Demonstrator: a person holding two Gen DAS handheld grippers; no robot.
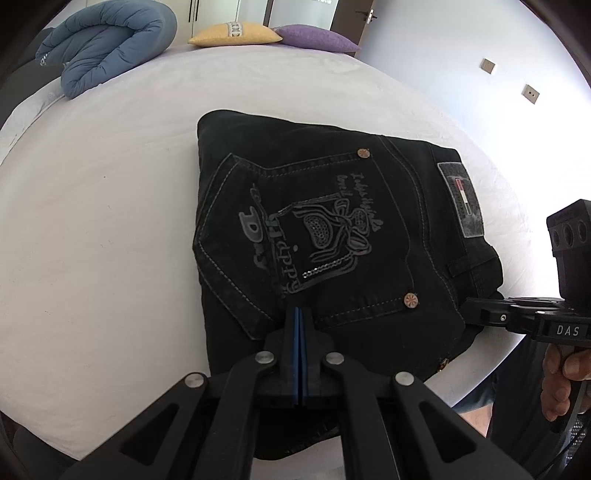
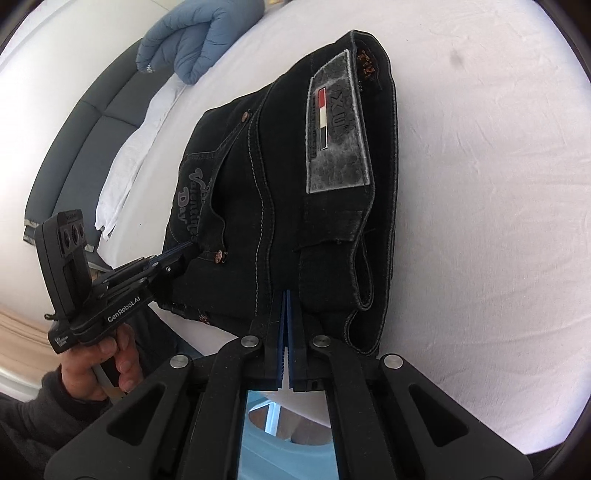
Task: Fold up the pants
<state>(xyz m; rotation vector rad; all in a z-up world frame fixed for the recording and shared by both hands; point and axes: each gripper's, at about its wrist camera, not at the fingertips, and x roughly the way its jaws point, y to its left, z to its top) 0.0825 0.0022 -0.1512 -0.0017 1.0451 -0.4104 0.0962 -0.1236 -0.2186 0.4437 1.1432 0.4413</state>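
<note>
Black jeans lie folded into a thick bundle on the white bed, back pocket print and grey waist patch facing up. My left gripper is shut, its blue pads pressed together over the near edge of the pocket. It also shows in the right wrist view, touching the jeans' pocket corner. My right gripper is shut at the jeans near the waistband belt loop. It shows in the left wrist view at the bundle's right edge. Whether either pinches cloth is unclear.
A blue duvet lies rolled at the far left of the bed. A yellow pillow and a purple pillow sit at the head. A grey sofa stands beside the bed. The bed's near edge is close below the jeans.
</note>
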